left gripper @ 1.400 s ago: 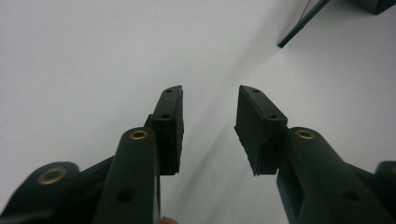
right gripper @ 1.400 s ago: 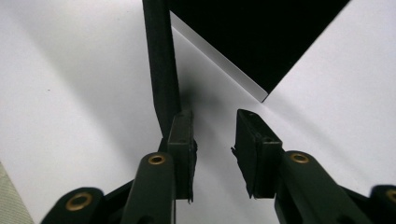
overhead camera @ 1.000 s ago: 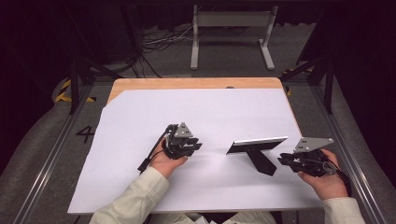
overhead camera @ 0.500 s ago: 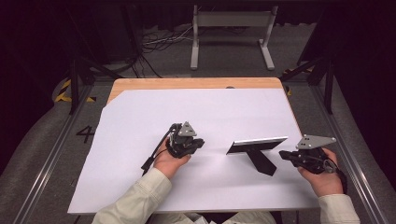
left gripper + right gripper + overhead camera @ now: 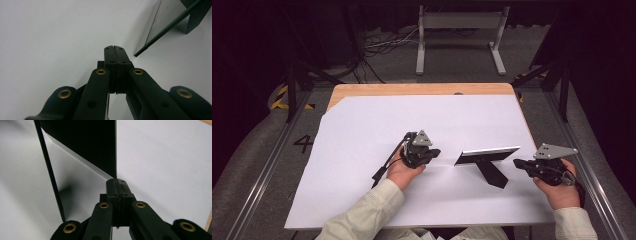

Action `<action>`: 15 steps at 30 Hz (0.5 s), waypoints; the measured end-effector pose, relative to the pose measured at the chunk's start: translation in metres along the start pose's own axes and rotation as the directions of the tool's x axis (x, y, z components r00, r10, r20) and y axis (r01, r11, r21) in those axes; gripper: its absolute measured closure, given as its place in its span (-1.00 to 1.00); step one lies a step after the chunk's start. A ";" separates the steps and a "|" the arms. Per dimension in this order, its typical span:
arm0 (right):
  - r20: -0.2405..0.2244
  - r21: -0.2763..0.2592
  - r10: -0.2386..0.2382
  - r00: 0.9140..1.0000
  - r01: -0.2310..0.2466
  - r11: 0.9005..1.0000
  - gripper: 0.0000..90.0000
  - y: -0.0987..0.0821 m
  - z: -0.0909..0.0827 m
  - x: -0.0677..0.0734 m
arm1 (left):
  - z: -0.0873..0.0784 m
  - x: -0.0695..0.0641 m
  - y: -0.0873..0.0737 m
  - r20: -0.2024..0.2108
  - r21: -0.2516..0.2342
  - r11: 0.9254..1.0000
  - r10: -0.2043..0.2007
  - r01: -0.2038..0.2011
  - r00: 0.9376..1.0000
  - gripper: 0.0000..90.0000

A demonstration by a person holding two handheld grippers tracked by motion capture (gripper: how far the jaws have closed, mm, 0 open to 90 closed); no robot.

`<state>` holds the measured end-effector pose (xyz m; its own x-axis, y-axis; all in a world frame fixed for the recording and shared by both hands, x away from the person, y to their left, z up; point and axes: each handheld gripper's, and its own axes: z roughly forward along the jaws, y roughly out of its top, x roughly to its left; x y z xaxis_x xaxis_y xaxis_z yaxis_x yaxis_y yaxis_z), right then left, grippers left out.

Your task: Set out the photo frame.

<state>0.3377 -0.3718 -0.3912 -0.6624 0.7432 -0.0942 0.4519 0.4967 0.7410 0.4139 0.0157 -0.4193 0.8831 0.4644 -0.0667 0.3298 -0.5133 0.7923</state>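
Note:
A black picture frame (image 5: 486, 154) stands on its prop leg (image 5: 492, 173) on the white sheet (image 5: 362, 130), its back toward the person. My left gripper (image 5: 435, 154) lies to its left, pointing at it. Its jaws have just been closing and now meet with nothing between them. In the left gripper view the tips (image 5: 115, 48) stop short of the frame's lower corner (image 5: 150, 40). My right gripper (image 5: 517, 162) is at the frame's right end, shut. In the right gripper view its tips (image 5: 117, 181) sit right at the edge of the frame's dark panel (image 5: 82, 145).
The white sheet covers most of a wooden table (image 5: 412, 89), whose far strip shows bare. Metal rails (image 5: 267, 170) run along both sides. A grey stand (image 5: 459, 35) and cables (image 5: 382, 47) lie on the floor beyond the table.
My left hand has slid a little to the right, toward the frame. The right hand and the frame have stayed where they were.

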 end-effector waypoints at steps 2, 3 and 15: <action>0.002 0.002 0.003 1.000 -0.003 1.000 0.99 -0.002 -0.001 0.000 | 0.006 -0.001 0.002 0.005 0.006 1.000 -0.001 0.001 1.000 1.00; 0.004 0.002 0.005 1.000 -0.005 1.000 0.99 -0.004 -0.003 0.001 | 0.009 -0.002 0.003 0.011 0.011 1.000 -0.011 0.011 1.000 1.00; 0.021 -0.002 0.015 1.000 -0.015 1.000 0.99 -0.010 -0.012 0.002 | 0.035 -0.004 0.008 0.072 0.030 0.997 -0.079 0.077 0.994 1.00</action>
<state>0.3249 -0.3806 -0.3911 -0.6430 0.7598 -0.0964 0.4608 0.4843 0.7437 0.4245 -0.0152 -0.4337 0.8761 0.4501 -0.1731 0.4069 -0.4973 0.7662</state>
